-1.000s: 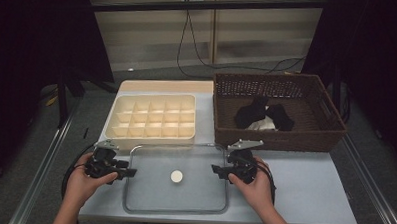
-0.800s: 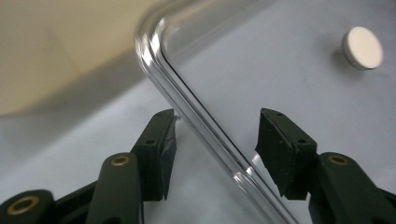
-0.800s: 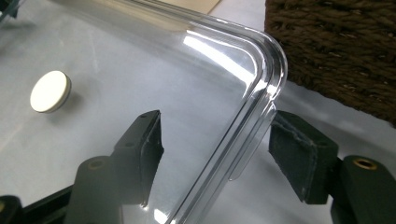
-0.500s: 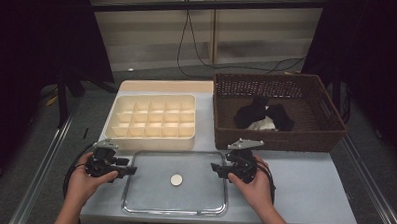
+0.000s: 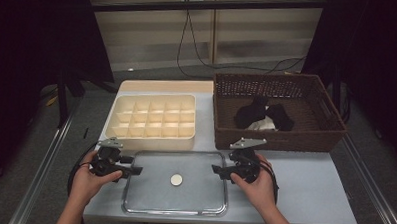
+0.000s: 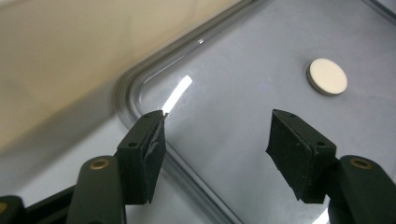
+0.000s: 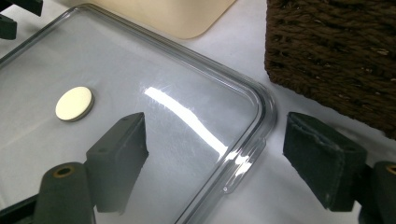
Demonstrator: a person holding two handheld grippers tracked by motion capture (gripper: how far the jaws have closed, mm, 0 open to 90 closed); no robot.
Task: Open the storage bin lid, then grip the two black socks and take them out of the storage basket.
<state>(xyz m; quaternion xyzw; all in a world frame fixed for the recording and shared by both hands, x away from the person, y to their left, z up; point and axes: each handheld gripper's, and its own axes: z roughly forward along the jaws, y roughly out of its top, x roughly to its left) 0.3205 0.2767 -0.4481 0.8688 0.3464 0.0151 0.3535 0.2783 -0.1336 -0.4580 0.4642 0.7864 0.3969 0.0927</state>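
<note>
Clear lid (image 5: 148,198), flat on bench: left gripper (image 5: 134,170) and right gripper (image 5: 217,169) straddle its short edges, jaws just spreading, unclamped.

From where I stand, nothing here carries writing that I can read. The clear tray (image 5: 133,202), the round disc (image 5: 176,180) on it, the cream divider box (image 5: 154,103) and the wicker basket (image 5: 280,140) all look blank, with no label, brand or number on any of them. The black grippers show bare pads and plain screw heads, no markings.
</note>
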